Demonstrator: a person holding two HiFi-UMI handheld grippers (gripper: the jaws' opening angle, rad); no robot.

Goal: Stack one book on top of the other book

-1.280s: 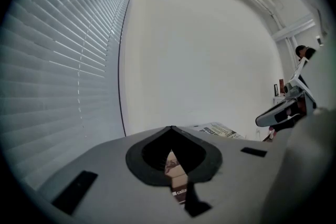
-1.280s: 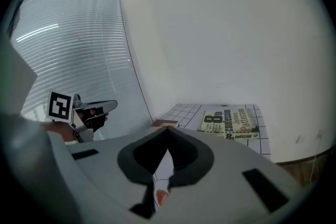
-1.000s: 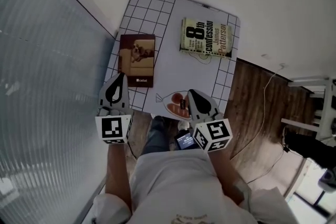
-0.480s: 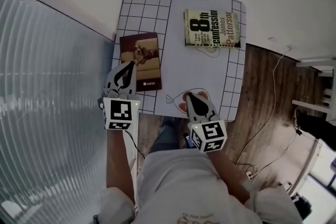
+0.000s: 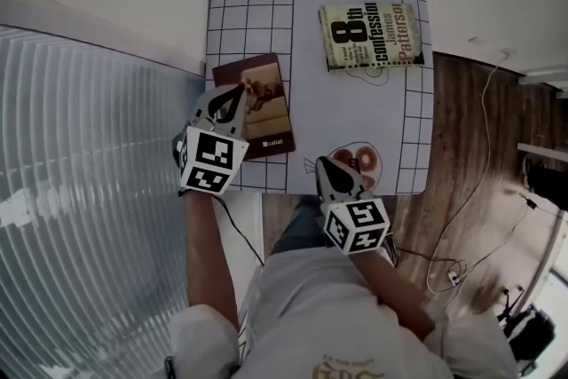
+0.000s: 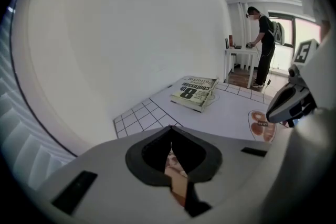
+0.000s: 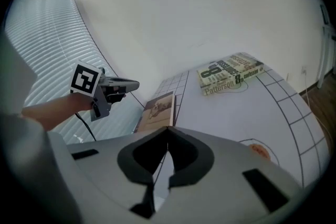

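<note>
The maroon book [image 5: 264, 106], thin and with a pale picture on its cover, lies flat on the near left part of the counter [image 5: 355, 102], partly on the gridded strip and close to the counter's left edge. It looks light and probably flexes a little. Because it sits flush on the surface with a smooth cover, the likely hold is a pinch at a long edge or the spine, once that edge is lifted or slid just past the counter's rim. The thick paperback [image 5: 371, 35] lies flat at the far right, well apart from the maroon book. It looks heavier and stiffer as a block, so it seems the better base, with the thin book going on top. The left hand-held gripper [image 5: 231, 95] hangs over the maroon book's near left corner, pointing down at it, with its jaws together and nothing between them. Whether it touches the cover cannot be told. The right hand-held gripper [image 5: 324, 166] is at the counter's near edge, just beside a printed outline with reddish shapes [image 5: 362, 161]. Its jaws are likewise closed and it is empty.
</note>
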